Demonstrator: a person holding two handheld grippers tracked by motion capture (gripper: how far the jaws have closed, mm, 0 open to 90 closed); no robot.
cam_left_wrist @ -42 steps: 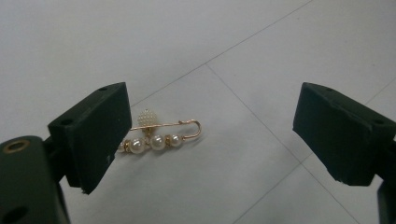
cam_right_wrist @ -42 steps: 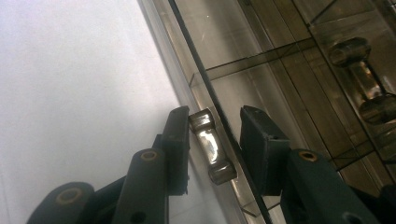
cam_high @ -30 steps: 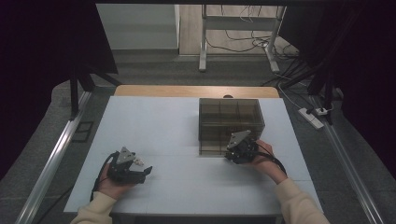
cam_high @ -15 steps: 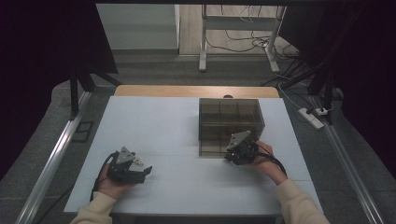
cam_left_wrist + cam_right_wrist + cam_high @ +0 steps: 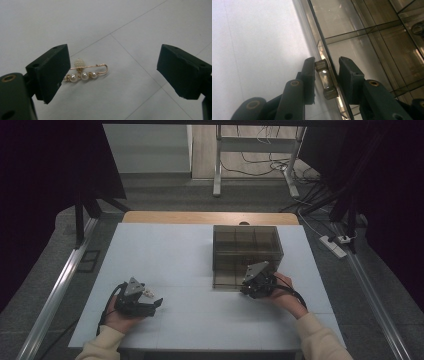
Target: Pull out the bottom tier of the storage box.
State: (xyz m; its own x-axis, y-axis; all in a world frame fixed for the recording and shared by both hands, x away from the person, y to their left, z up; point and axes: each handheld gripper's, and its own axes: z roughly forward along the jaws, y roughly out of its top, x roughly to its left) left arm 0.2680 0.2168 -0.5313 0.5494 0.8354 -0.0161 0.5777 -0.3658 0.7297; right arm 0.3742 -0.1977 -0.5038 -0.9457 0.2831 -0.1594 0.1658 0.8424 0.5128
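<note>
A gold pin brooch (image 5: 85, 73) with several pearls lies flat on the white table (image 5: 175, 250). My left gripper (image 5: 112, 72) hovers low over it with jaws wide apart; the brooch sits close to the left jaw, untouched. From above, this gripper (image 5: 152, 299) is at the front left with the brooch (image 5: 148, 294) at its tips. A smoked clear box (image 5: 245, 247) with inner dividers stands right of centre. My right gripper (image 5: 248, 287) is at its near wall, its jaws closed on the small clear handle (image 5: 324, 77) and the wall's edge (image 5: 329, 58).
A wooden strip (image 5: 210, 217) borders the table's far edge. Metal rails (image 5: 60, 285) run along both sides. Cables and a power strip (image 5: 334, 245) lie on the floor at the right. Open white surface spans the table's left and middle.
</note>
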